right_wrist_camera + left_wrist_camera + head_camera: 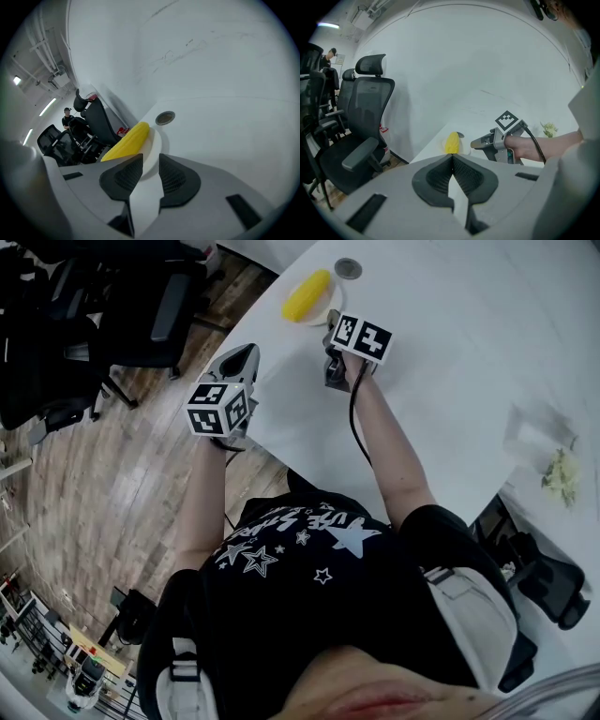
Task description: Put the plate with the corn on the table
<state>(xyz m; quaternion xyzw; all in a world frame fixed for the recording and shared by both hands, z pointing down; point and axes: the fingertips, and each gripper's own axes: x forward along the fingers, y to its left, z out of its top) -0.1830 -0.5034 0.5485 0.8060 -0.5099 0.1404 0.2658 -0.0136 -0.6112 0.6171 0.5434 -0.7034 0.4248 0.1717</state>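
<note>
Corn (307, 294) lies slantwise on its plate (151, 149) at the table's (450, 352) far left edge. We hold the right gripper (151, 161) nearest, jaws spread just short of the plate's near rim. The left gripper's (452, 157) jaws are pressed together, empty.

Counted on inspection: one table (450, 343), one plate (153, 140), one corn cob (126, 142), one round metal disc (348, 268), one green sprig (561, 474), two grippers, left (452, 157) and right (151, 157), at least three black office chairs (365, 117), one background person (332, 54).
</note>
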